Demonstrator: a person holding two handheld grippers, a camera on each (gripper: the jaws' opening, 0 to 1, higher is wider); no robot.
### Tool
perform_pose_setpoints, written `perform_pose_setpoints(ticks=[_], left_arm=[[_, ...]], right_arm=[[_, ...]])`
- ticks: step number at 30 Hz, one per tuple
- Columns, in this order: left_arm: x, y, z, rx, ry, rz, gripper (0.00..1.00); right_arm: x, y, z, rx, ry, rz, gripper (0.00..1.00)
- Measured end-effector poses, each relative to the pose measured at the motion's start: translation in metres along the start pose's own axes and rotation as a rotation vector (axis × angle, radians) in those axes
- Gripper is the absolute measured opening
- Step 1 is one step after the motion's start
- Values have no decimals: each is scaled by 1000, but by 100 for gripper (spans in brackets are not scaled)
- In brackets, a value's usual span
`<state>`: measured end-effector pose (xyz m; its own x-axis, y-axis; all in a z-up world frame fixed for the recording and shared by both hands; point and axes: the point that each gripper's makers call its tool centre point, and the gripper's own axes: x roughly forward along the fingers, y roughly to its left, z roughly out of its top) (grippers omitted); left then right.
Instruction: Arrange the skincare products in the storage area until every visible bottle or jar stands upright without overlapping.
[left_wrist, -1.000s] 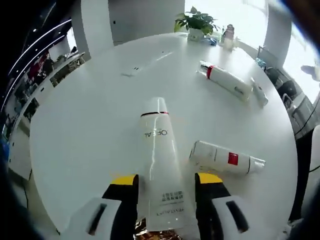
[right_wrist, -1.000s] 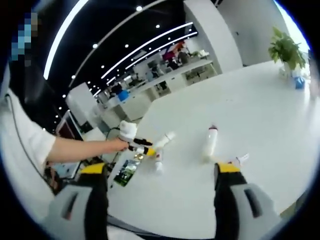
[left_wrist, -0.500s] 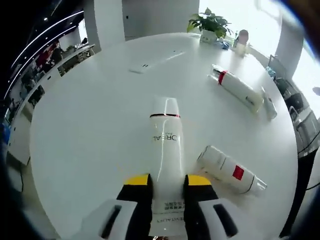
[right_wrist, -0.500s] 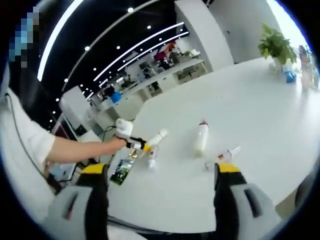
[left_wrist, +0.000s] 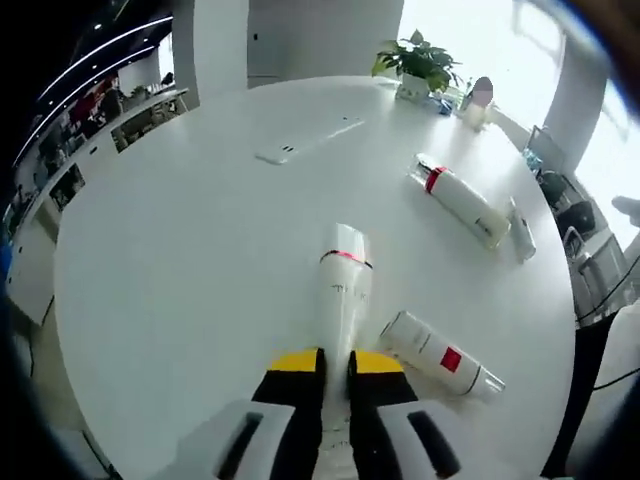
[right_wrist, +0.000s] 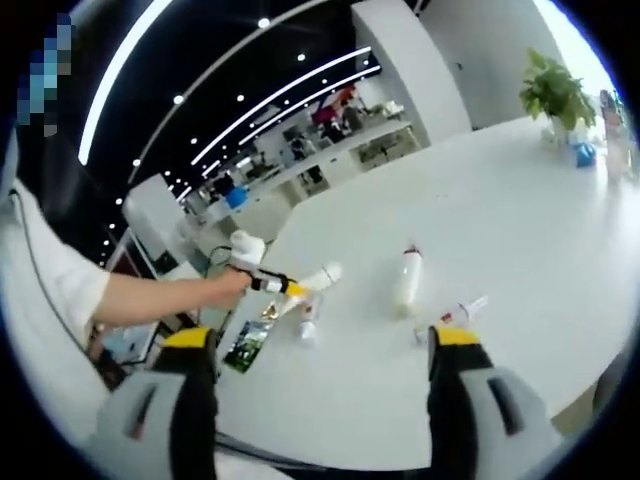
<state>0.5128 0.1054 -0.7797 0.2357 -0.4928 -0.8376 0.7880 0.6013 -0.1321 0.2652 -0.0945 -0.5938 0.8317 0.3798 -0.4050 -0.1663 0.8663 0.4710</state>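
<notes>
Left gripper view: left gripper (left_wrist: 335, 368) clamps white tube (left_wrist: 340, 300), lifted off worktop (left_wrist: 170, 250). Red-label bottle (left_wrist: 440, 355) and red-banded bottle (left_wrist: 462, 200) lie flat. Nothing upright yet; task barely begun. Right gripper (right_wrist: 315, 350) hangs wide open, empty.

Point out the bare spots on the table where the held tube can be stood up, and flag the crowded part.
Free: the wide stretch of white table on the held tube's left, up to the flat remote-like strip.

Crowded: the right side, where the red-label bottle lies beside the left gripper, and farther off the red-band bottle with a slim tube beside it.
</notes>
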Motion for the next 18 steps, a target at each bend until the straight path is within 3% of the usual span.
perform_pose_setpoints(ticks=[2, 5, 6, 9, 10, 13, 15, 16, 17, 18], left_arm=[[0, -2, -2, -1, -1, -5, 7], [1, 5, -2, 87, -1, 48, 11], [3, 2, -3, 70, 14, 41, 13], [6, 3, -9, 128, 76, 67, 22], [8, 4, -8, 155, 78, 75, 24], [14, -3, -7, 136, 88, 58, 30], [21, -4, -17, 208, 166, 80, 35], [18, -2, -15, 226, 170, 123, 35], [19, -7, -19, 218, 191, 92, 34], [18, -6, -19, 213, 195, 109, 34]], right_arm=[[3, 3, -1, -6, 5, 11, 86], [7, 8, -1, -13, 11, 28, 86], [7, 8, -2, -15, 14, 32, 86], [8, 9, -3, -20, 21, 35, 85], [7, 7, -2, -24, 23, 31, 85], [5, 4, 0, -23, 19, 24, 85], [4, 0, 1, -16, 18, 16, 85], [4, -2, 1, -15, 18, 10, 85], [4, -3, 1, -14, 17, 6, 85], [3, -3, 1, -13, 17, 4, 85]])
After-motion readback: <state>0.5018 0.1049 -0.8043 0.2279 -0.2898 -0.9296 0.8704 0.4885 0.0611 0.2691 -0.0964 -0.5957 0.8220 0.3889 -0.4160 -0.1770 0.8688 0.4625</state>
